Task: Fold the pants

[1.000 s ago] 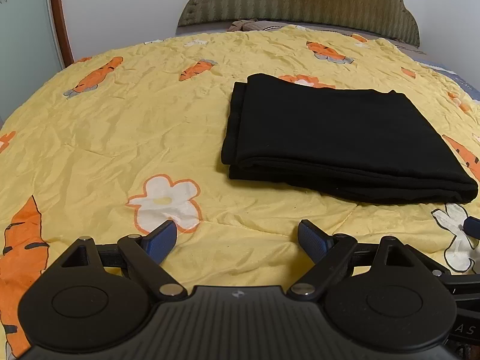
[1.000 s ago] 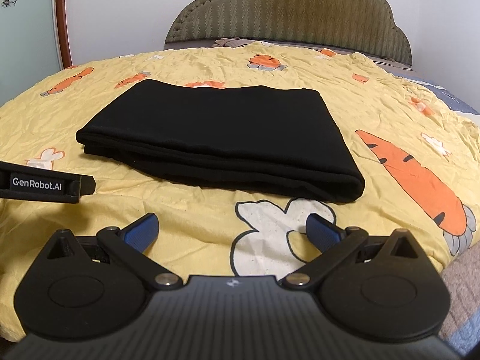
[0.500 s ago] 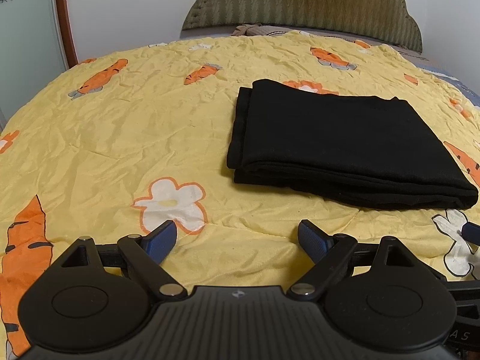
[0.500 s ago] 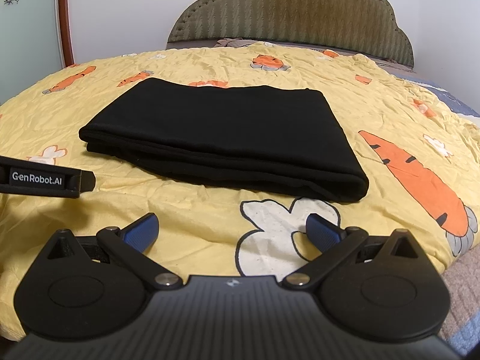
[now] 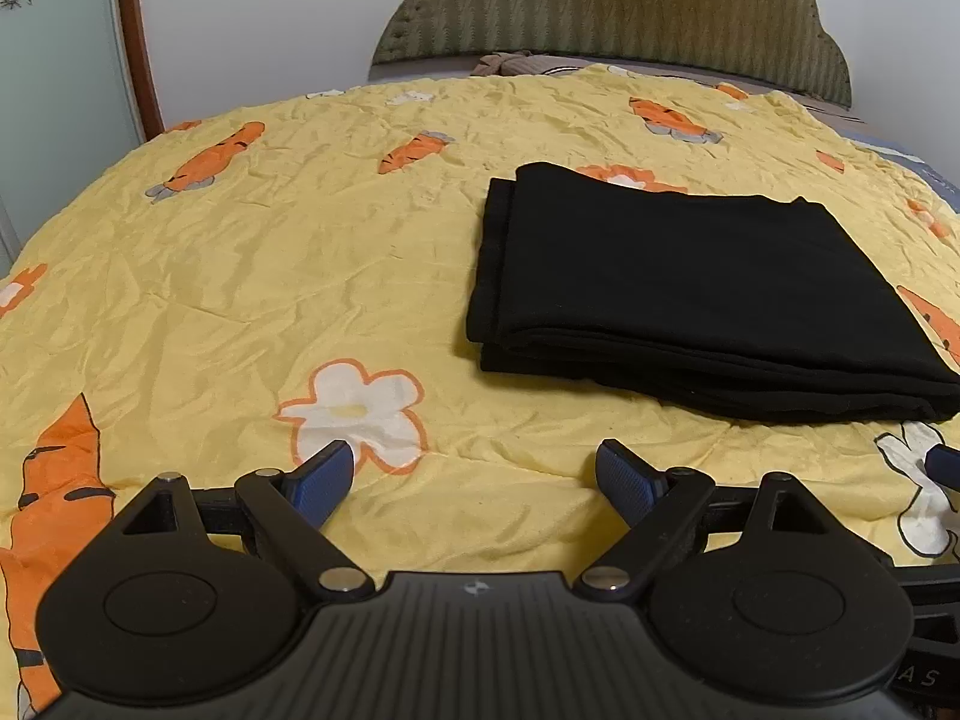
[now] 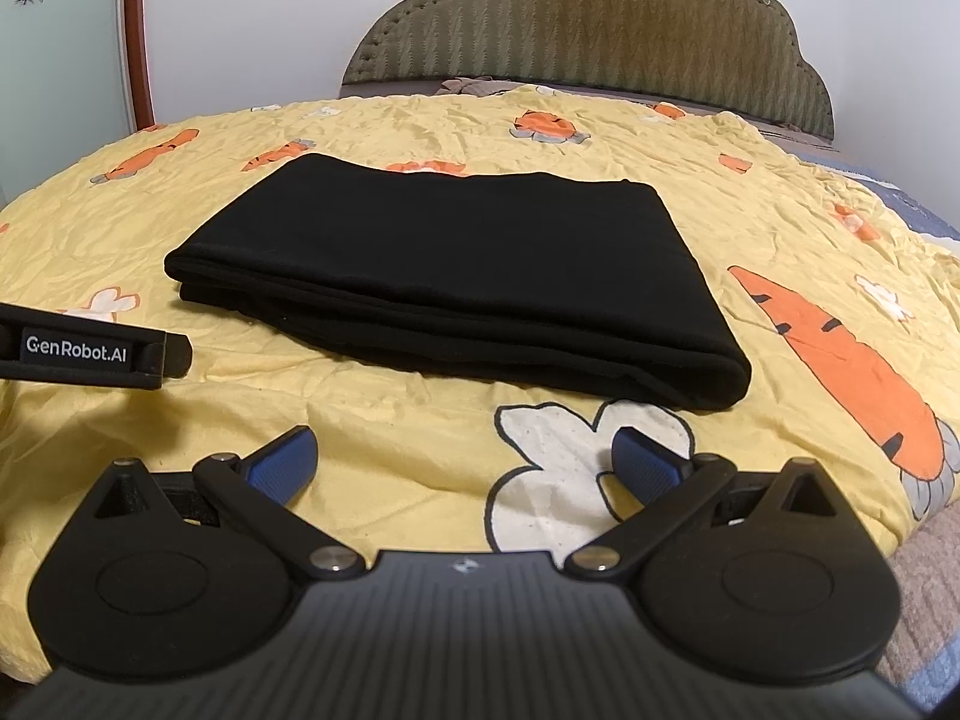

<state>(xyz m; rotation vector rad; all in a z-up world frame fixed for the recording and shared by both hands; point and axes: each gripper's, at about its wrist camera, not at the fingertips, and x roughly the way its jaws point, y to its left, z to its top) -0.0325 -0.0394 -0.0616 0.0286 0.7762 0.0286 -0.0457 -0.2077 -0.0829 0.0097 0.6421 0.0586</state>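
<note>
The black pants point(image 5: 678, 282) lie folded into a flat rectangular stack on the yellow bedspread point(image 5: 270, 276), with several layers showing along the near edge. My left gripper point(image 5: 474, 468) hovers in front of the stack's left corner, open, with only the bedspread between its blue pads. In the right wrist view the same pants point(image 6: 456, 276) fill the middle. My right gripper point(image 6: 465, 459) stands open just short of their near edge, holding nothing. The side of the left gripper, labelled GenRobot.AI point(image 6: 90, 351), pokes in from the left.
The bedspread carries orange carrot and white flower prints. A padded olive headboard point(image 6: 600, 24) rises behind the bed against a white wall. A wood-framed glass panel point(image 5: 60, 60) stands at the left. The bed's right edge point(image 6: 912, 534) drops to a striped cover.
Both views have tipped slightly: the pants sit a little lower in each picture than before. The pants themselves have not moved and both grippers stay open.
</note>
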